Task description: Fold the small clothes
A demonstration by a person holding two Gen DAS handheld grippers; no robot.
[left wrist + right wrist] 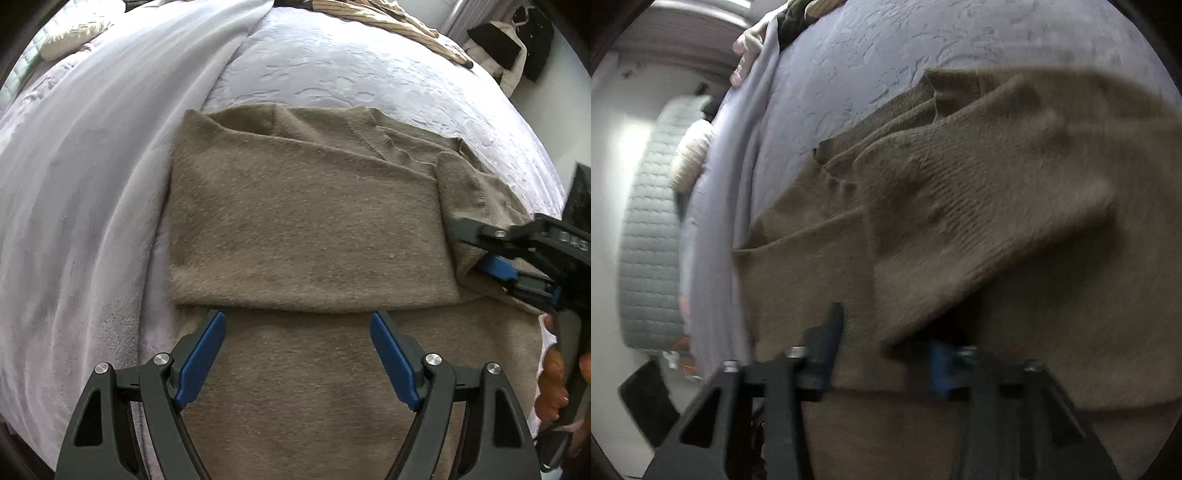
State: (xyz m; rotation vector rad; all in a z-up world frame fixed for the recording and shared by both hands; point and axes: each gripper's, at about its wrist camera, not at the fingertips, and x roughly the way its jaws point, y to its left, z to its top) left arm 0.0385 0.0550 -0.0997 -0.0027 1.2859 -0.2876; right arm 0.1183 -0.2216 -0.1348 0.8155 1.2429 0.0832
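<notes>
A brown knitted sweater [303, 221] lies partly folded on the bed, its upper part doubled over the lower part. My left gripper [297, 321] hovers open just below that fold edge, nothing between its blue pads. My right gripper [471, 245] comes in from the right at the sweater's folded sleeve. In the blurred right wrist view its jaws [886, 332] stand apart. An edge of the sleeve flap [979, 203] hangs between them, and the pads do not press on it. A person's hand [554, 387] holds the right gripper's handle.
The sweater rests on a pale embossed bedcover [332, 66], with a soft lilac-grey blanket [92, 166] bunched along the left. More clothes, some striped [388, 18], lie at the far edge. Dark bags [509, 40] stand on the floor at the far right. A quilted headboard [646, 240] is at the left.
</notes>
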